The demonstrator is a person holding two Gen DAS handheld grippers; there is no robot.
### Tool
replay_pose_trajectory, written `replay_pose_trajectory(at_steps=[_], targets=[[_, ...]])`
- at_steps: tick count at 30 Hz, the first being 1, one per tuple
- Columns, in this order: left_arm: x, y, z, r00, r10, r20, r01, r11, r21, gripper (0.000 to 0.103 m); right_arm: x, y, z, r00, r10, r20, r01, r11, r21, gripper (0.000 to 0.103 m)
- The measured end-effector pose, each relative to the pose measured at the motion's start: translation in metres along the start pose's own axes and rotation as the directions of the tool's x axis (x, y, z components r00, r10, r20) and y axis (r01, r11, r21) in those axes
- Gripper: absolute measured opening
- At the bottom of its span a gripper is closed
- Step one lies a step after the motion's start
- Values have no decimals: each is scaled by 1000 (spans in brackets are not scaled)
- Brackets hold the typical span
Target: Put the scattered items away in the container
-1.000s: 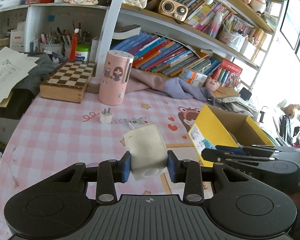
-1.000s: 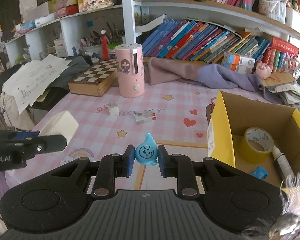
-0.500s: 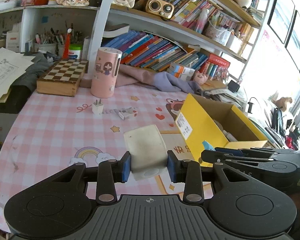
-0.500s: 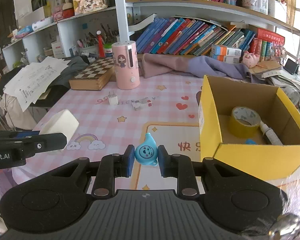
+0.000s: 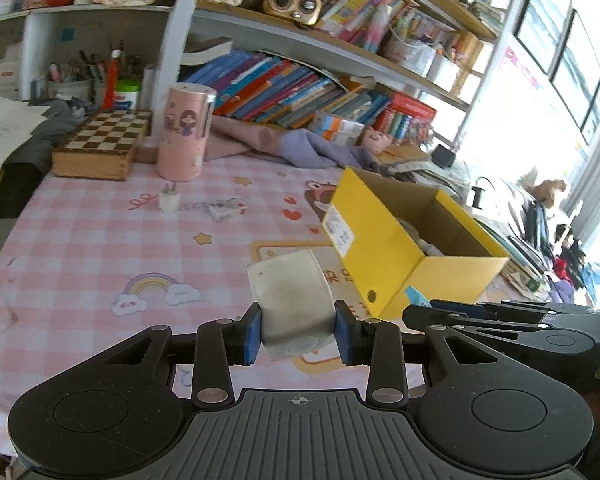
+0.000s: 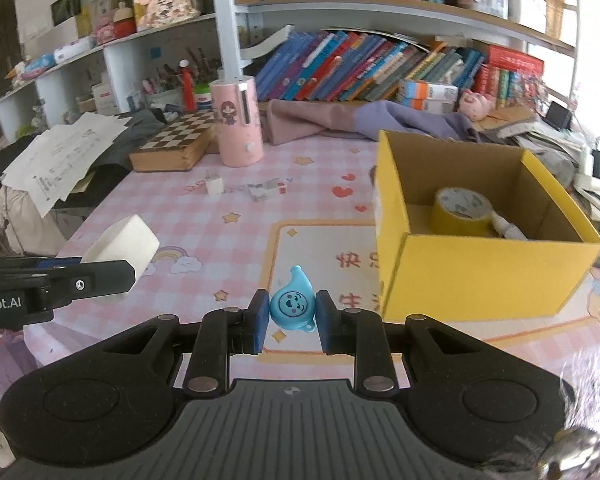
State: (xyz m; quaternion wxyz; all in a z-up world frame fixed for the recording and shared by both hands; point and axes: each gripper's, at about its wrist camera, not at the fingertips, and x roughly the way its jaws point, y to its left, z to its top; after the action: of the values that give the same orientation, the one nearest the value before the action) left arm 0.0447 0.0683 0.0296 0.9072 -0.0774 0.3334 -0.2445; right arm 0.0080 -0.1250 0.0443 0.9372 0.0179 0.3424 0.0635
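Left tool (image 5: 296, 332) pinched white block (image 5: 290, 292), right tool (image 6: 291, 322) pinched blue charm (image 6: 292, 304), yellow box (image 6: 480, 264) beside, above pink surface (image 6: 204, 232).

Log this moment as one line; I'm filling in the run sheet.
left hand-held gripper: shut on white rectangular block | right hand-held gripper: shut on blue drop-shaped charm | yellow cardboard box: holds yellow tape roll

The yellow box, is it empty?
No. The yellow box is open-topped and holds a tape roll and a small bottle.
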Motion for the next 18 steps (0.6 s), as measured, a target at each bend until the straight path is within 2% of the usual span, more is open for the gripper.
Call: replay_pose_trajectory(at_steps=[18], targets=[[26,-42,1,988,-141,-67,148,983,110,35,-31,-43,-24,989,-145,-12,145,980,135,23]])
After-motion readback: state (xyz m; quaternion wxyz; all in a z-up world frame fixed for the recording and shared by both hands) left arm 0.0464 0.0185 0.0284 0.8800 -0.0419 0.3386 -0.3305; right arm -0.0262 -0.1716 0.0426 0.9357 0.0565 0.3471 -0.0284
